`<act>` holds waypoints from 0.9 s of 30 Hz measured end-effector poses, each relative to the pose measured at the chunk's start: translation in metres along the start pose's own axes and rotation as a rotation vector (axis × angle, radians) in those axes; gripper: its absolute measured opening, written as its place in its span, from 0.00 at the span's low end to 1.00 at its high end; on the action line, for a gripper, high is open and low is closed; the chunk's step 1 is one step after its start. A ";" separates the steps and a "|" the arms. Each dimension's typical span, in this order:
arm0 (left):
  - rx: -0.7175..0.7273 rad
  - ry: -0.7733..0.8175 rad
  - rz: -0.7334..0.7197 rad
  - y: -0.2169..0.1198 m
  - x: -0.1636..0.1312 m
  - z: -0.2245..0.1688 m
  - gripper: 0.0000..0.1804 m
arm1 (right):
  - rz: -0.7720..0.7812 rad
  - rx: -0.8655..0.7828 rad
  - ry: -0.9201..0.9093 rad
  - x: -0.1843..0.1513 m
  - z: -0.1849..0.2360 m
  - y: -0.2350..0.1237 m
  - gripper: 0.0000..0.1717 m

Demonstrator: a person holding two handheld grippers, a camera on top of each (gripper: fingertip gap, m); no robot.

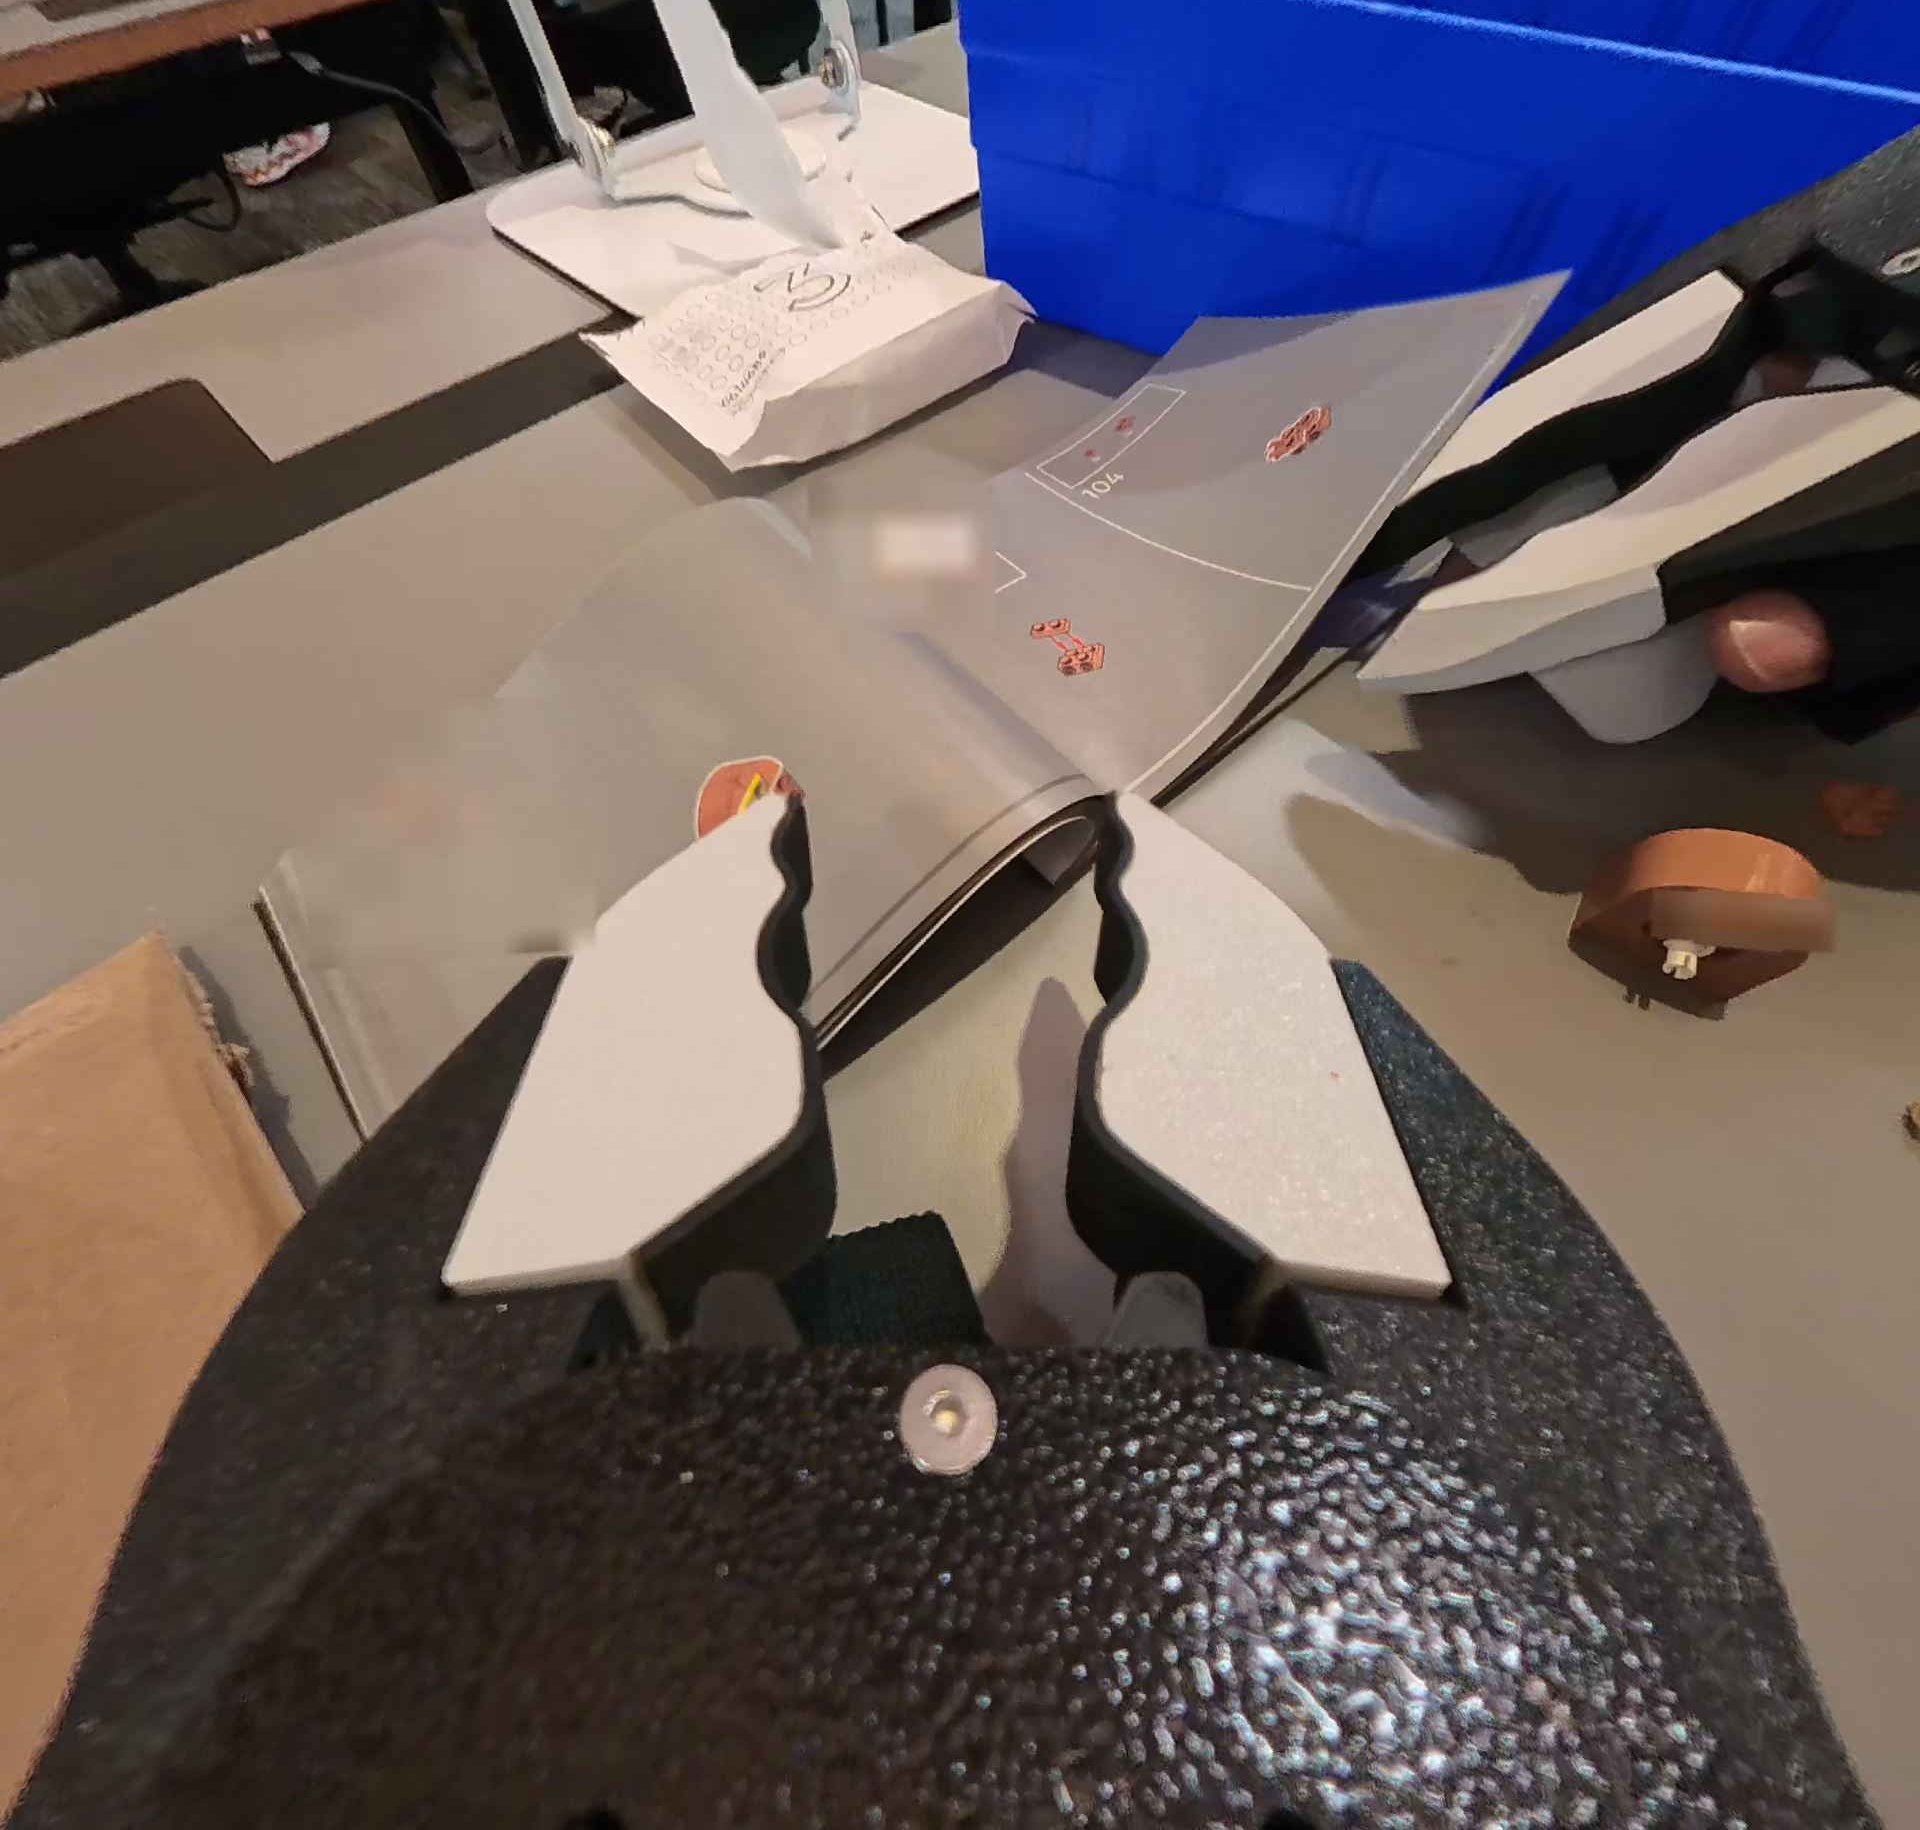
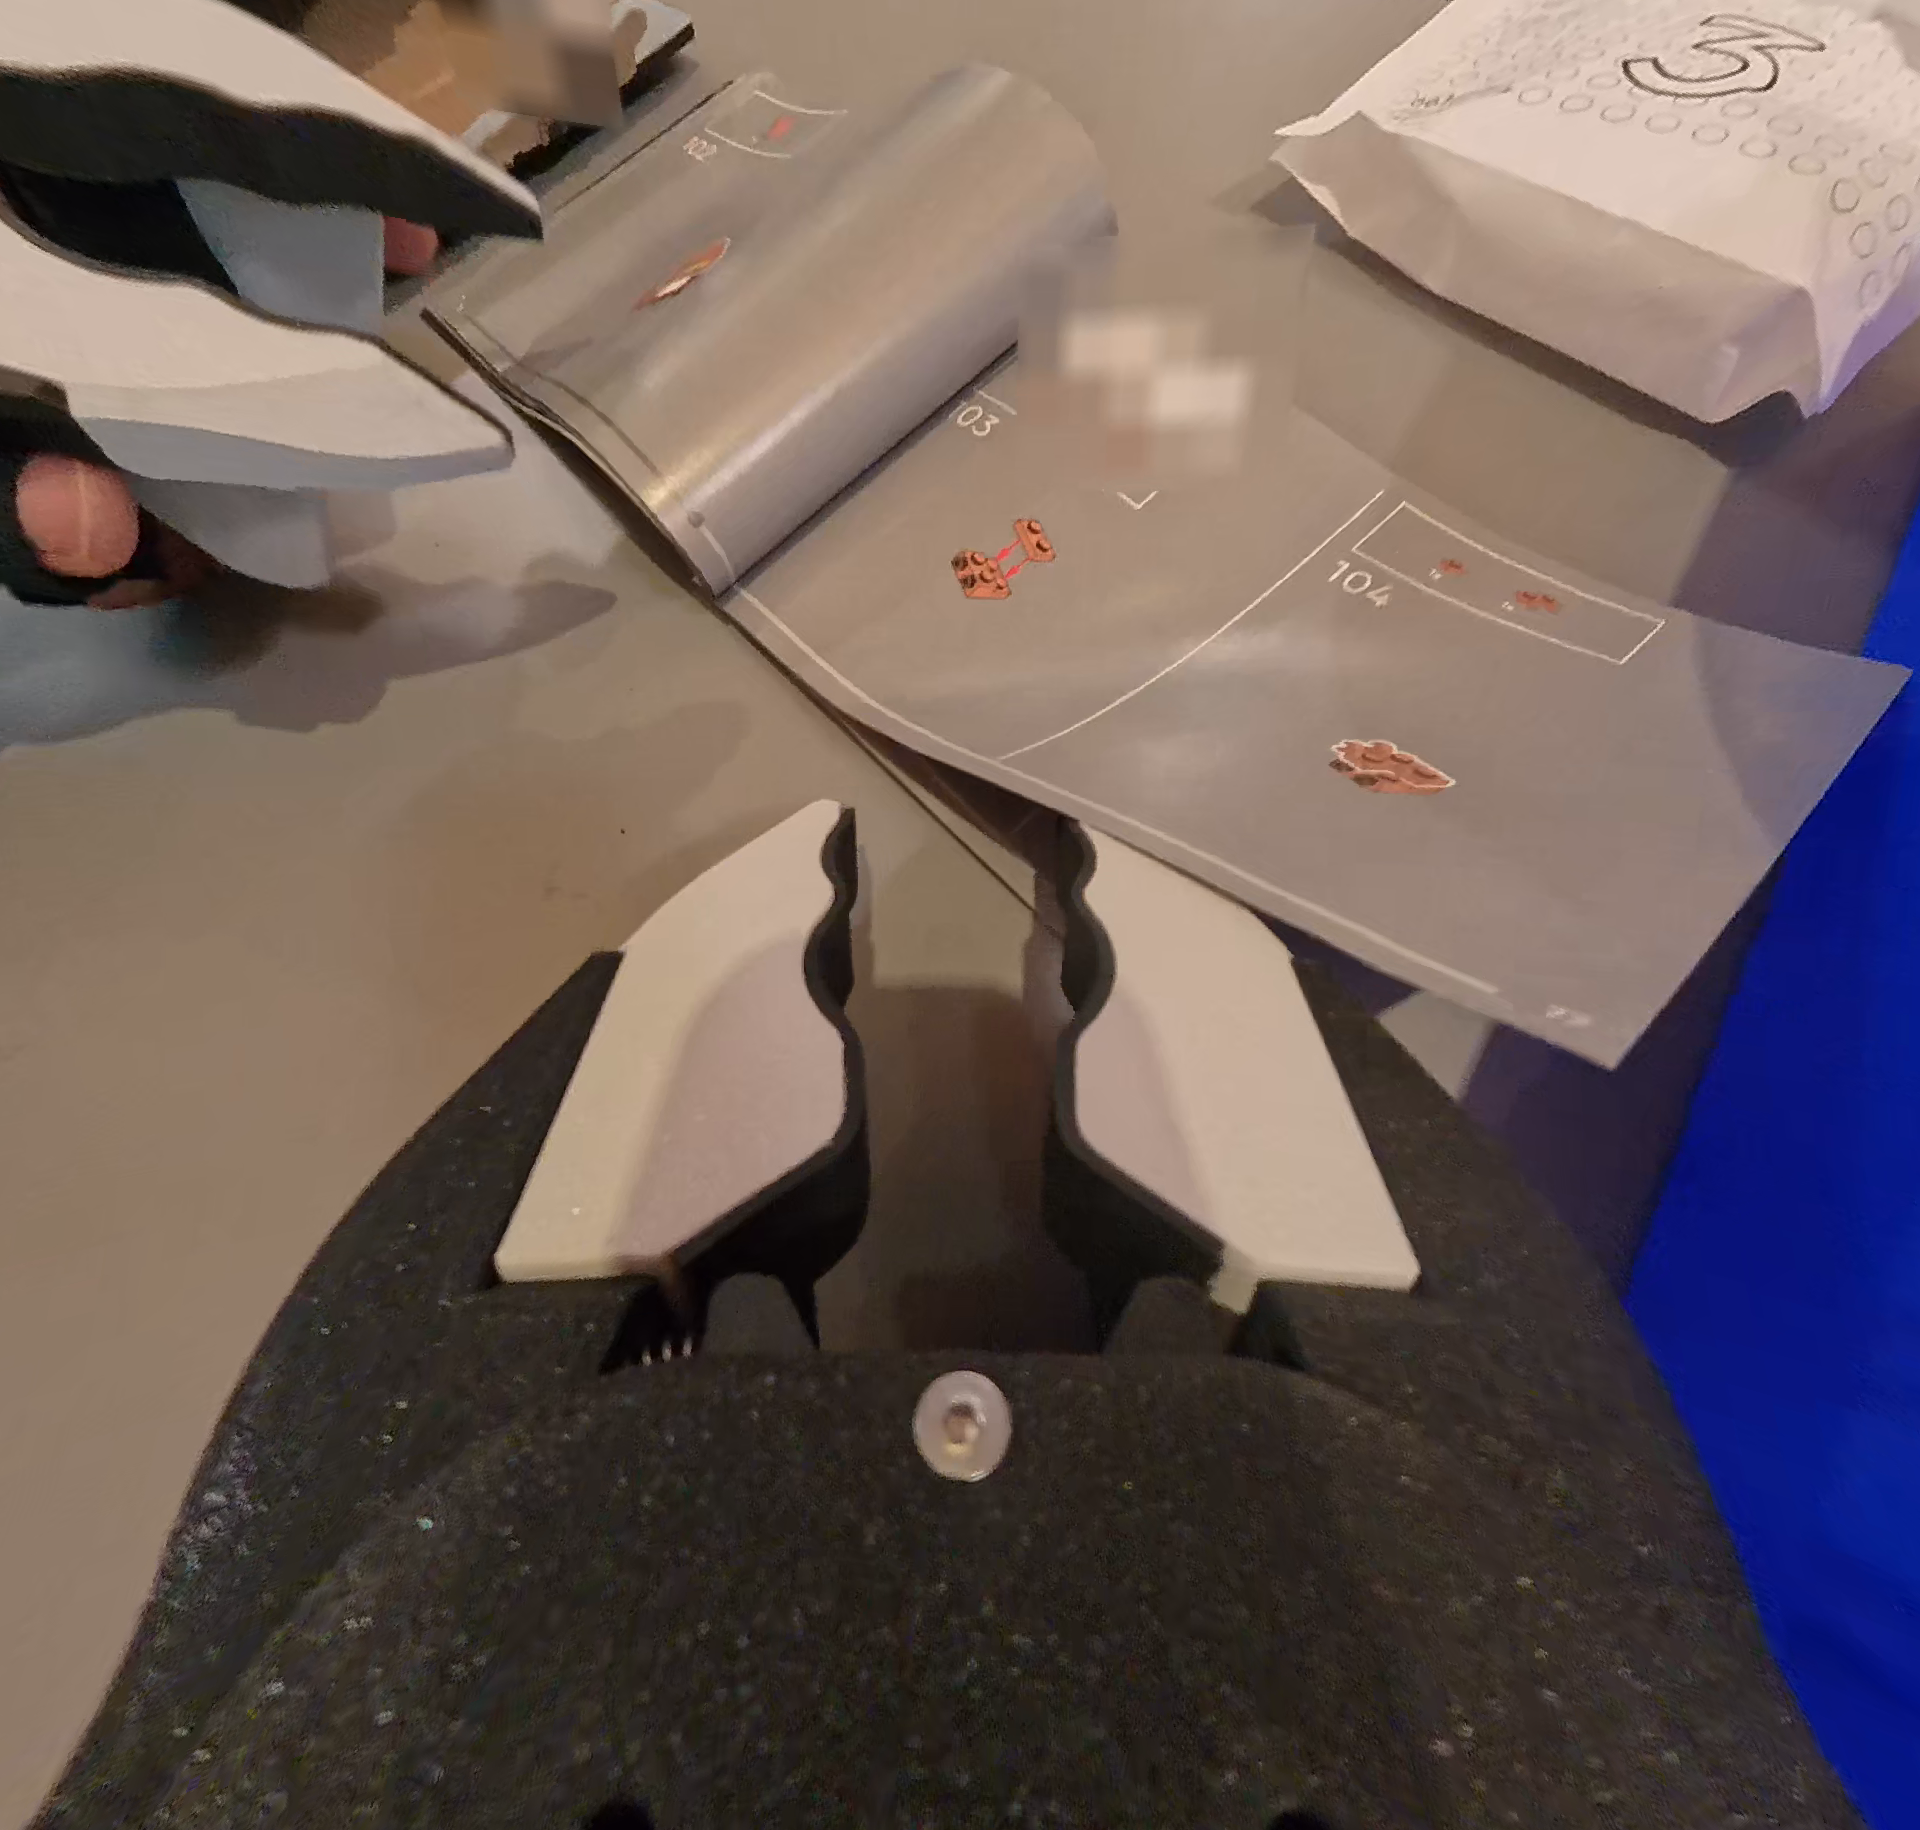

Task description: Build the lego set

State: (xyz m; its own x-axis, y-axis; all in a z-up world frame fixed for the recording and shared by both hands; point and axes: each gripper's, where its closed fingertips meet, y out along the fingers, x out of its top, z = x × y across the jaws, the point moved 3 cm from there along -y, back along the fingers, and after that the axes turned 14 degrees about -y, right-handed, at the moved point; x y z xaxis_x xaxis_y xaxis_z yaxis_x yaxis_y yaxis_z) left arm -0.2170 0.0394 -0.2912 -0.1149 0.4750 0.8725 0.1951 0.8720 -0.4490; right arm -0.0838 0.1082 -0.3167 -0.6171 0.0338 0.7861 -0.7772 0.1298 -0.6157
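Note:
An open grey instruction booklet (image 1: 1195, 554) lies on the grey table (image 1: 1558, 1157), and it also shows in the right wrist view (image 2: 1299, 720). My left gripper (image 1: 951, 824) is open at the booklet's near end by the spine. A curled left page (image 1: 727, 658) rises between its fingers, and the pads do not press on it. My right gripper (image 2: 956, 824) is open at the edge of the right-hand page, which lifts over its right finger (image 2: 1143, 1001). Each gripper shows in the other's view: the right gripper (image 1: 1371, 617) and the left gripper (image 2: 520, 331).
A blue bin (image 1: 1403, 118) stands behind the booklet. A white paper bag (image 1: 831, 357) lies by a white stand base (image 1: 644, 211). A brown round brick-built piece (image 1: 1704, 907) sits at the right. Cardboard (image 1: 104, 1313) lies at the near left.

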 end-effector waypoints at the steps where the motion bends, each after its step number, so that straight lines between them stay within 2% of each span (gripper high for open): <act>1: 0.002 0.013 -0.009 -0.001 0.001 -0.001 0.29 | 0.010 0.003 -0.007 -0.002 0.001 -0.002 0.22; 6: -0.006 0.071 -0.026 -0.002 0.003 -0.011 0.29 | 0.001 0.015 -0.029 -0.013 0.008 -0.024 0.22; 14: -0.073 0.144 -0.013 0.000 -0.005 -0.035 0.28 | -0.197 -0.008 -0.108 -0.024 0.048 -0.079 0.19; 22: -0.174 0.215 -0.012 0.000 -0.011 -0.056 0.25 | -0.205 0.061 -0.236 -0.033 0.091 -0.090 0.20; 27: -0.312 0.299 0.039 -0.002 -0.023 -0.080 0.25 | -0.143 -0.006 -0.287 -0.043 0.091 -0.086 0.19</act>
State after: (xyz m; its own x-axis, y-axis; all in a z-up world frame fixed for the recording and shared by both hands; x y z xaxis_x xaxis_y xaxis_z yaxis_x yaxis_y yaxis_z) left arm -0.1372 0.0167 -0.2951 0.1764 0.4118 0.8940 0.4844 0.7543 -0.4431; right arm -0.0014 0.0050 -0.3026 -0.5115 -0.2660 0.8171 -0.8586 0.1184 -0.4988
